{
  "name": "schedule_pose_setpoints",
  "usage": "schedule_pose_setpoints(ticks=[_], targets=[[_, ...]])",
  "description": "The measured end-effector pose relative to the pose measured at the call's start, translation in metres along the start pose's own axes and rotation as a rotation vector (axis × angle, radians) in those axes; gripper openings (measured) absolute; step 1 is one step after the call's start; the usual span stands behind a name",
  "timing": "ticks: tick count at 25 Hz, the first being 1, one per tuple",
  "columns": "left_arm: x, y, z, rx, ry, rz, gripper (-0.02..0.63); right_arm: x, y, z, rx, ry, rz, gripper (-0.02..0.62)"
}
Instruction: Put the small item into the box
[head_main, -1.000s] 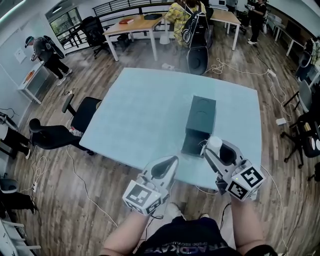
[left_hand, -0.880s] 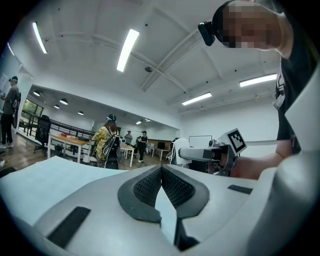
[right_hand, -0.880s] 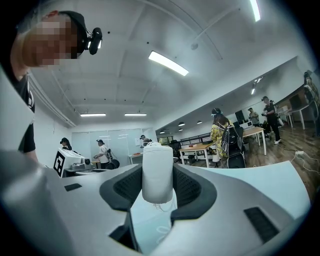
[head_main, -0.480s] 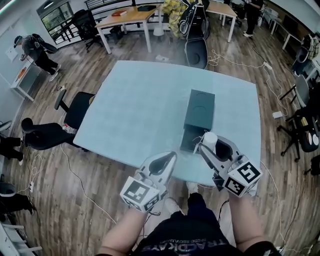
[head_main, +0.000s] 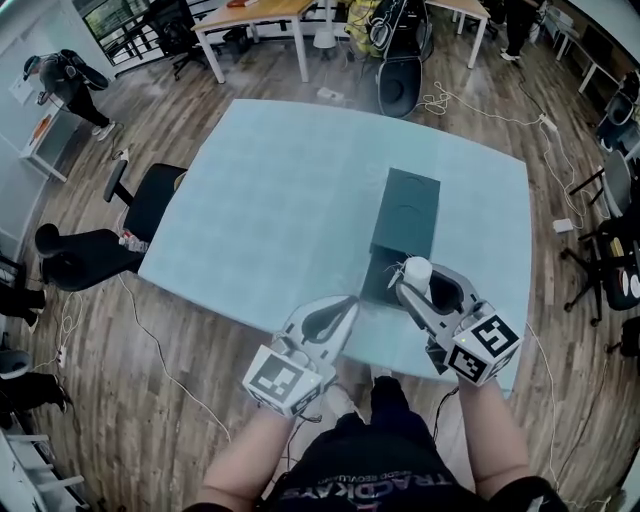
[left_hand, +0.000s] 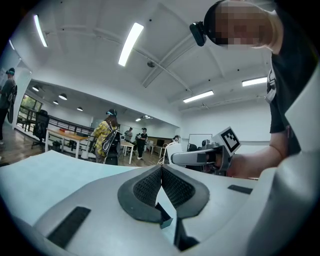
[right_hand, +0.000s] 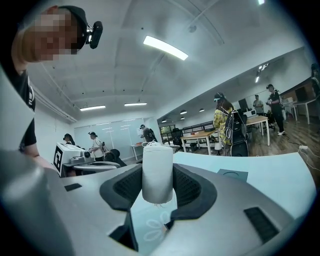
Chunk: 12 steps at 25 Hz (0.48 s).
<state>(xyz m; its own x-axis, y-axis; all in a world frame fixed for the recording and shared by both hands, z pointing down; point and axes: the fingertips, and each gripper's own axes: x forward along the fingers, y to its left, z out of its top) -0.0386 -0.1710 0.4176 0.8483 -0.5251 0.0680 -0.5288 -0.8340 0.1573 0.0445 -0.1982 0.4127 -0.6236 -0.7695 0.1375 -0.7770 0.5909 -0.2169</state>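
Note:
A small white cylinder (right_hand: 158, 172) stands upright between the pads of my right gripper (head_main: 414, 277), which is shut on it; in the head view the white cylinder (head_main: 418, 270) hangs over the near end of the dark box (head_main: 403, 226). The box lies on the pale blue table (head_main: 280, 210), its lid (right_hand: 232, 175) slid toward the far end and its near part open. My left gripper (head_main: 345, 308) is at the table's near edge, left of the box, shut with nothing between its pads (left_hand: 150, 186).
A black office chair (head_main: 150, 200) stands at the table's left side. Cables (head_main: 480, 110) trail over the wooden floor beyond the table. Several people and wooden desks (head_main: 255, 12) are at the far end of the room.
Both grippers have moved forward over the table's near edge and sunk a little. The right gripper has carried the cylinder over the box's near end.

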Motion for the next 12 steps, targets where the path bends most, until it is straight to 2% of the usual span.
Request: schedule_pose_setpoints(ticks=[7, 12], targets=[[0.027, 0.009, -0.027, 0.001, 0.026, -0.022, 0.034, 0.014, -0.032, -0.026, -0.019, 0.086, 0.0, 0.193], [0.041, 0.013, -0.035, 0.004, 0.025, -0.034, 0.034, 0.024, -0.049, -0.06, -0.062, 0.212, 0.001, 0.193]])
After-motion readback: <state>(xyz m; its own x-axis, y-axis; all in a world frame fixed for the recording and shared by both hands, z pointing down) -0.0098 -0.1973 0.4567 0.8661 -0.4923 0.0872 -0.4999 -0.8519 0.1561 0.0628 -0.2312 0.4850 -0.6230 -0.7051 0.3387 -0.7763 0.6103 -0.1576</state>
